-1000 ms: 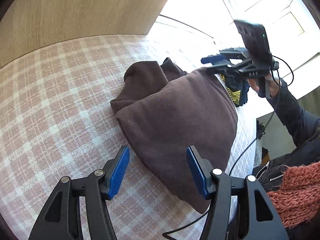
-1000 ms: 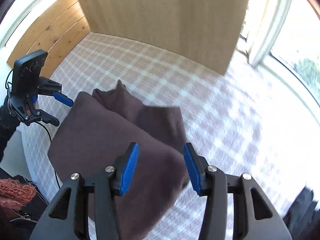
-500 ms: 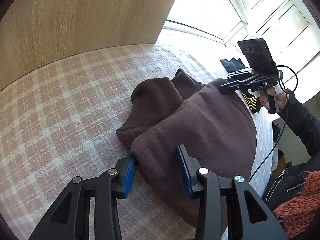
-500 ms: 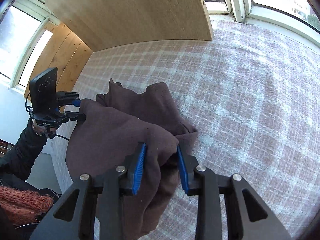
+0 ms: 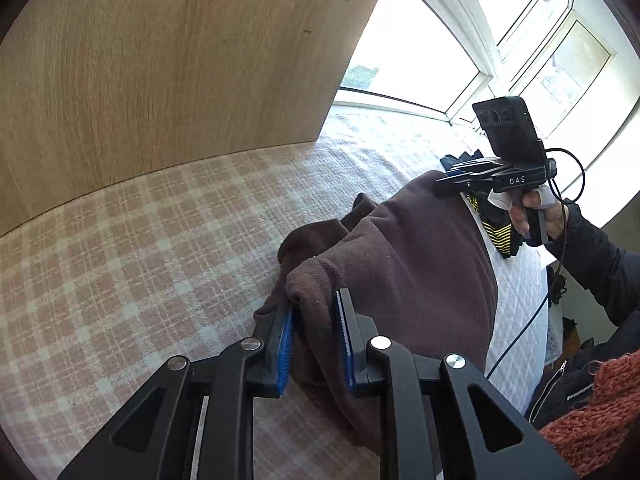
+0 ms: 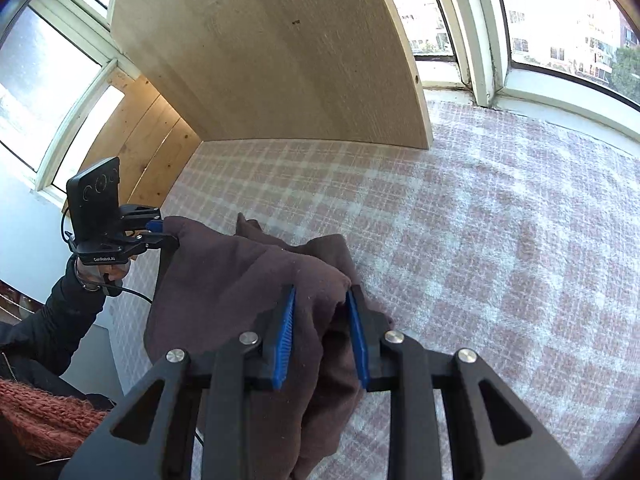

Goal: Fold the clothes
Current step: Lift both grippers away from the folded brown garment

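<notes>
A dark brown fleece garment [image 5: 408, 264] is stretched between my two grippers above the plaid bedspread [image 5: 140, 264]. My left gripper [image 5: 314, 308] has one bunched corner between its blue pads [image 5: 285, 340], which press on the cloth as the jaws keep closing. In the right wrist view, my right gripper [image 6: 320, 296] grips the opposite corner of the garment [image 6: 224, 276], its jaws also closing on the fabric. Each gripper shows in the other's view: the right gripper [image 5: 452, 180] at the far edge, the left gripper [image 6: 160, 234] at the left. A folded part trails onto the bed.
A tall wooden board [image 5: 180, 60] stands at the back of the bed, with windows [image 6: 560, 20] beyond. A black and yellow striped garment [image 5: 496, 236] and other dark clothes [image 5: 460, 158] lie near the bed's right edge. The person's dark sleeve [image 5: 600, 264] and orange knit [image 5: 592, 420] are close by.
Both grippers have gone from open around the garment's edge to closed on its corners. The cloth has risen off the bed and now hangs taut between them.
</notes>
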`<action>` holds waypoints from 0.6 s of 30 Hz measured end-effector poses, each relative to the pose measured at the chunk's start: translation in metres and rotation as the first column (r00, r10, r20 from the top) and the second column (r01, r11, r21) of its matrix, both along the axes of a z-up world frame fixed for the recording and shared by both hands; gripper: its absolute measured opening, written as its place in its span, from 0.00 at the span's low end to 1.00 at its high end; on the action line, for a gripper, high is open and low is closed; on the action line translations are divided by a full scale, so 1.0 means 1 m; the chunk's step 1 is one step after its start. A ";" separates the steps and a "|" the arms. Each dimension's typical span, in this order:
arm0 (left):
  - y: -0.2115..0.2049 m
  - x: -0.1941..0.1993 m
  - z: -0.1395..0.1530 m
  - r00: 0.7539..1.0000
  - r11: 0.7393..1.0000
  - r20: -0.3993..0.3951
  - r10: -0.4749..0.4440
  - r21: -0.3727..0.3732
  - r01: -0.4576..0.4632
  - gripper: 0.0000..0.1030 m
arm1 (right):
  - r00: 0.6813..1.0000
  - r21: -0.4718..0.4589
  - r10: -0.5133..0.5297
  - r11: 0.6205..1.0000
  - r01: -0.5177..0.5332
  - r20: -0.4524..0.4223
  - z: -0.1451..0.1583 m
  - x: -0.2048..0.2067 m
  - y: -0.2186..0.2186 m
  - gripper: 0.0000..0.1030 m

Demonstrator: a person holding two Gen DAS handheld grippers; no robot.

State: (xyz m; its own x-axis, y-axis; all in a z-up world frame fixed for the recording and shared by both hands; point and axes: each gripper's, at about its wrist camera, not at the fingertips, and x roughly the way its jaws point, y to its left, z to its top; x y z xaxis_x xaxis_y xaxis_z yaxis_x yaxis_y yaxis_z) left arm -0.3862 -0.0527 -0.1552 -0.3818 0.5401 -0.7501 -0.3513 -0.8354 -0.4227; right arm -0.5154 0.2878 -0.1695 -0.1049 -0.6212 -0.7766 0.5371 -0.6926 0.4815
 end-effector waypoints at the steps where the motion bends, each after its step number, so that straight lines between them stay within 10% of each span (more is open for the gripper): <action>1: -0.002 -0.006 -0.007 1.000 1.000 0.011 0.009 0.000 -0.009 0.18 | 1.000 0.013 -0.004 1.000 0.004 0.000 -0.007 -0.006 -0.002 0.24; 4: -0.007 -0.015 -0.027 0.998 0.999 0.046 0.035 -0.019 -0.034 0.23 | 1.000 0.056 0.006 0.998 -0.006 0.000 -0.031 -0.015 -0.009 0.25; 7: -0.021 -0.018 -0.038 0.991 0.995 0.095 0.096 -0.005 -0.096 0.54 | 1.000 0.073 -0.030 0.997 0.030 0.001 -0.030 -0.016 -0.005 0.43; 12: -0.033 0.005 -0.005 0.993 0.989 0.041 0.114 -0.097 -0.110 0.51 | 0.991 0.068 -0.054 0.996 0.063 -0.123 0.018 0.029 0.011 0.47; 18: 0.032 0.070 0.037 0.991 0.991 -0.017 -0.133 -0.031 0.133 0.48 | 0.975 0.092 0.056 0.995 -0.037 -0.214 0.038 0.114 -0.009 0.47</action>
State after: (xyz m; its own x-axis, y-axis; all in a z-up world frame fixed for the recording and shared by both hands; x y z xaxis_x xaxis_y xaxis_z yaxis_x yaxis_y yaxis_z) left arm -0.3166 -0.0205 -0.1177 -0.3221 0.5646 -0.7599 -0.4675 -0.7929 -0.3909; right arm -0.4010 0.2787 -0.1310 -0.2489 -0.5608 -0.7896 0.6543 -0.6985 0.2898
